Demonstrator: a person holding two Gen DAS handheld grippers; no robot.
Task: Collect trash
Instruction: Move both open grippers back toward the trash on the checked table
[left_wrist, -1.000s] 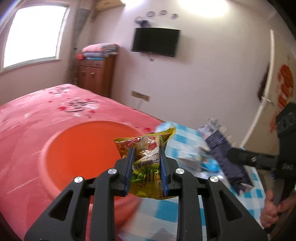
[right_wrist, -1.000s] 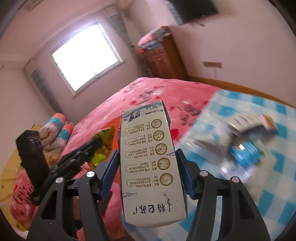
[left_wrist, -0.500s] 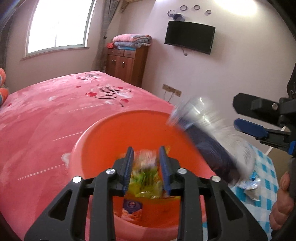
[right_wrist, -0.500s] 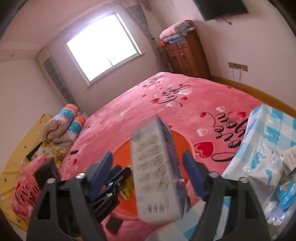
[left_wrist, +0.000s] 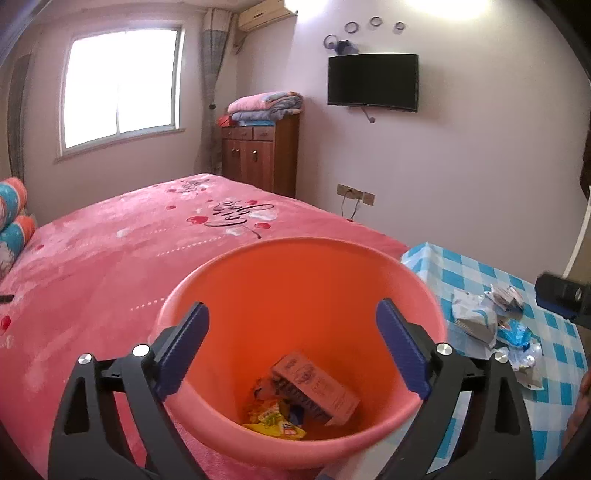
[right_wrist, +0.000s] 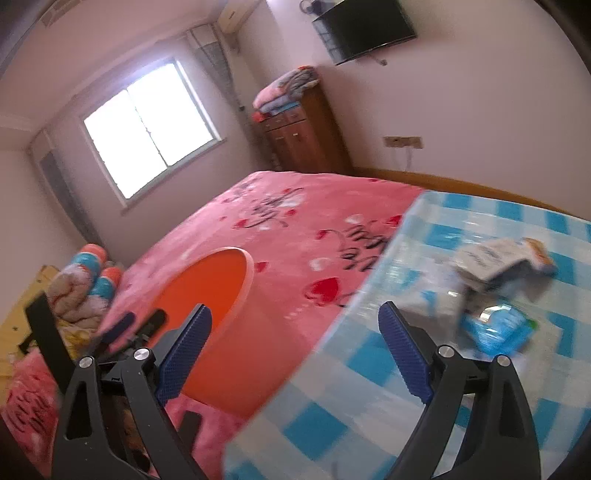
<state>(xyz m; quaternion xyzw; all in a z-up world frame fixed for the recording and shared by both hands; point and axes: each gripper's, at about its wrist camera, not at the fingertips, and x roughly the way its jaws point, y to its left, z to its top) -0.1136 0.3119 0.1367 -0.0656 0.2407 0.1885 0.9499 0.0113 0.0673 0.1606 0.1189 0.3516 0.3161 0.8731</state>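
Partly done, by present evidence. Left gripper (left_wrist: 291, 345) spread wide and empty, poised over orange bucket (left_wrist: 236, 398) standing on pink bedspread (left_wrist: 110, 251). In bucket bottom: carton (left_wrist: 314, 387) lying tilted, yellow snack wrapper (left_wrist: 273, 419) beside it. Right gripper (right_wrist: 293, 349) likewise spread wide, holding nothing, aimed toward checked tablecloth (right_wrist: 332, 424). Outstanding: crumpled white wrappers (right_wrist: 491, 262) and blue packet (right_wrist: 498, 328) on cloth, close together, well apart from bucket. Exact count of remaining pieces not determinable owing to blur.
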